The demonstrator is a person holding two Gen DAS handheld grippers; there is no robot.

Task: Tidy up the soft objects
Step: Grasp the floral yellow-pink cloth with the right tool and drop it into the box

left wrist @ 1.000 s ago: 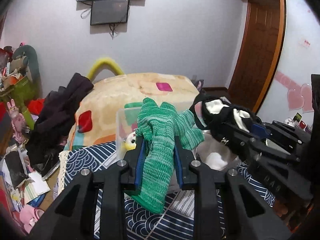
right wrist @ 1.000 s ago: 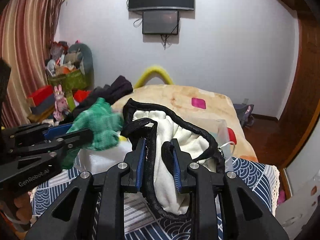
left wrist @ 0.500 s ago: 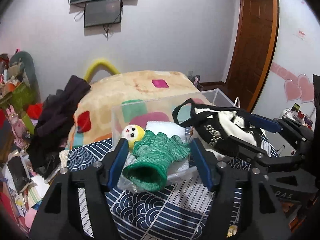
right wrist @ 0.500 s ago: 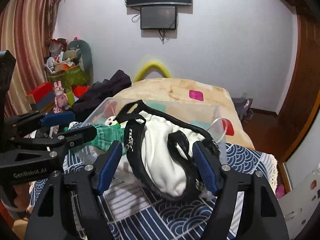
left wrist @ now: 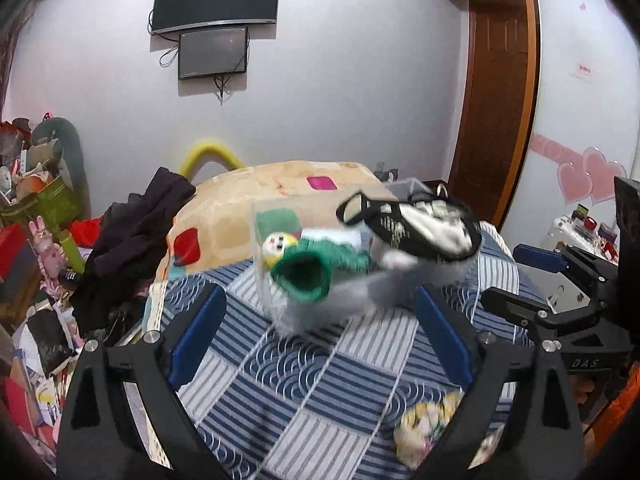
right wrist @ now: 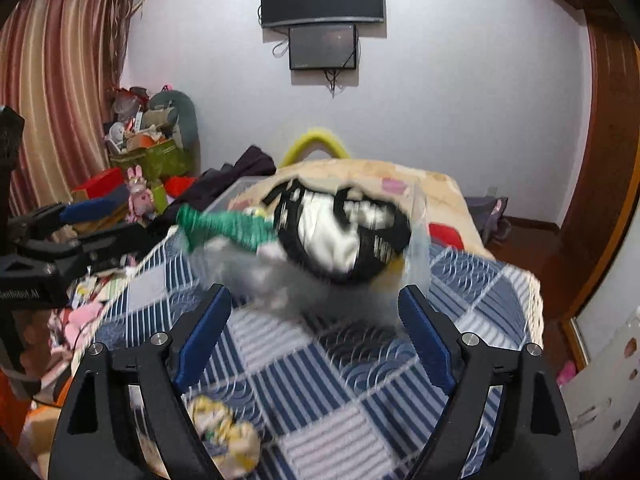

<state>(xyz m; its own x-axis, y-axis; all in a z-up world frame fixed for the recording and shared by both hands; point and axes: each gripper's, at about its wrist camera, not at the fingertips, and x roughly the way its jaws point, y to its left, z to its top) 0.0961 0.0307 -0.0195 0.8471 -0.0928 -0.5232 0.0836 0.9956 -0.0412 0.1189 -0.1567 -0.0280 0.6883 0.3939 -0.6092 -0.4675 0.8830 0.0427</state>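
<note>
Bedspread (left wrist: pixel 320 380): a blue-and-white patterned cover fills the near half of both views, and everything being sorted sits on it.
Clear bin (left wrist: pixel 304 304): a see-through box at the middle of the cover, blurred in both views; it looks to be the collecting place.
Black-and-white garment (right wrist: pixel 344 236): draped over the right side of the bin, partly above its rim, so in my judgement delivered but not tucked in.
Green knit sock (left wrist: pixel 316 268): lies at the left of the bin, its open cuff hanging toward the near side over the wall.
Yellow-faced toy (left wrist: pixel 279 245): inside the bin, just left of and behind the sock.
Floral bundle (right wrist: pixel 224 436): loose on the near cover, well apart from the bin; probably the next item to collect.
Left gripper (left wrist: pixel 320 340): tongs spread wide, holding nothing.
Right gripper (right wrist: pixel 314 336): tongs likewise apart and empty.
Progress: three soft things at the bin, at least one left.
</note>
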